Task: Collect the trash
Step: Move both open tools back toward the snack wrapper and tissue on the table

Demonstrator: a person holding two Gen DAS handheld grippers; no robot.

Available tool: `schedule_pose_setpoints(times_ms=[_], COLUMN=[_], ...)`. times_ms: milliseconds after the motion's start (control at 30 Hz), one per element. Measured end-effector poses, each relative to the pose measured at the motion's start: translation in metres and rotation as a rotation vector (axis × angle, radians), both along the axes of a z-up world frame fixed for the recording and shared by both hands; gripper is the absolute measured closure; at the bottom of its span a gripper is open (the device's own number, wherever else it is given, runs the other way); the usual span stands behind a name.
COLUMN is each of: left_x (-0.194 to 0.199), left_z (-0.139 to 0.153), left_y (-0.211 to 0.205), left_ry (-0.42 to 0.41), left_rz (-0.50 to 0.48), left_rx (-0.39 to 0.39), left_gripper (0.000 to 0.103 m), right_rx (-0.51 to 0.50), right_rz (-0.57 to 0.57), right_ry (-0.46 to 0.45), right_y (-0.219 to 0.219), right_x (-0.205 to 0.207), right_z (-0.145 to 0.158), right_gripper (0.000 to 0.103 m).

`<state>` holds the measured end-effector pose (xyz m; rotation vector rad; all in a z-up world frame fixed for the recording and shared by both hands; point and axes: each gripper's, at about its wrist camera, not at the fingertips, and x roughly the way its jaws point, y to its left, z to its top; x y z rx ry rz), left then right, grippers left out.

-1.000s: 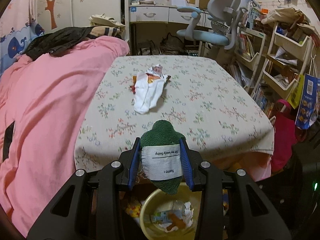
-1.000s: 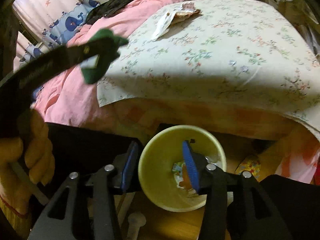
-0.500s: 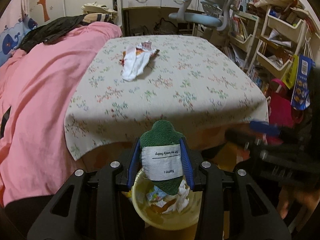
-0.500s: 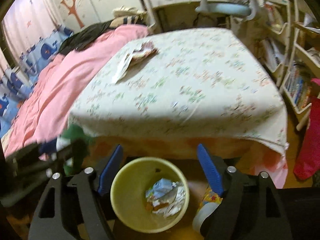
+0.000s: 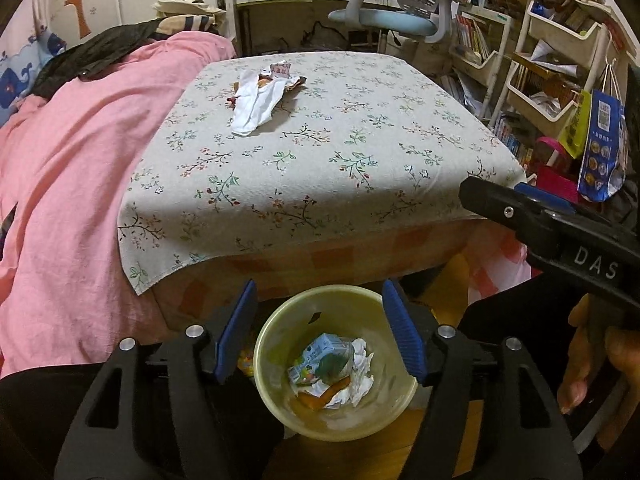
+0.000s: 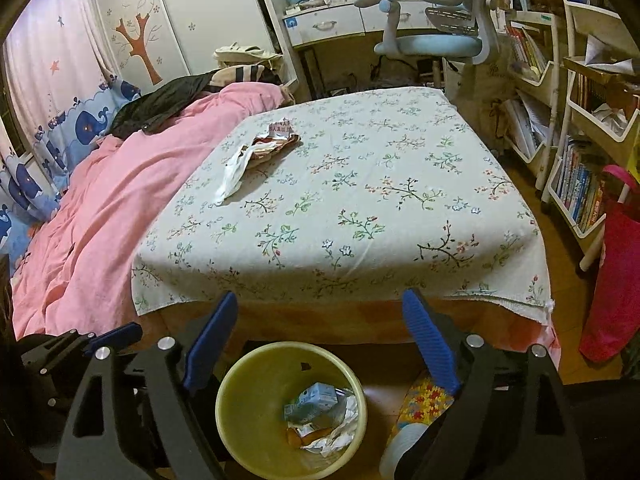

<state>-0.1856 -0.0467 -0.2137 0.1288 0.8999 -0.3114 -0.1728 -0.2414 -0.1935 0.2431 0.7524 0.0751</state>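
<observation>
A yellow bin (image 5: pixel 335 364) stands on the floor in front of the table and holds crumpled paper, a small carton and a green cloth piece (image 5: pixel 330 365). It also shows in the right wrist view (image 6: pixel 291 406). My left gripper (image 5: pixel 320 328) is open and empty, just above the bin. My right gripper (image 6: pixel 320 340) is open and empty, a little higher and back; its side shows in the left wrist view (image 5: pixel 520 208). A white cloth and crumpled wrappers (image 5: pixel 260 98) lie on the far left part of the table, also in the right wrist view (image 6: pixel 256 152).
The table carries a floral cloth (image 5: pixel 360 152). A pink blanket (image 5: pixel 80 168) covers the bed on the left. Shelves with books (image 6: pixel 580 140) and a red bag (image 6: pixel 612 280) stand on the right. A blue desk chair (image 6: pixel 432 40) is behind the table.
My left gripper opened and the green cloth piece dropped into the bin. My right gripper opened wider and rose back from the bin, now facing the table.
</observation>
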Motion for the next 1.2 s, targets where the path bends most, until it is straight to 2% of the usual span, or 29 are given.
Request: schedule_pose_setpoints(times_ms=[733, 1200], left_x=[0.007, 0.008], left_z=[0.008, 0.016], left_y=[0.019, 0.027], left_ry=[-0.058, -0.098], left_rz=[0.122, 0.166], left_rx=[-0.013, -0.022], left_gripper=[0.023, 0.018], right_rx=[-0.050, -0.066], right_rz=[-0.014, -0.019], right_ry=[-0.032, -0.057], right_y=[0.006, 0.007], right_x=[-0.003, -0.004], right_z=[0.003, 0.006], right_gripper=[0.013, 0.012])
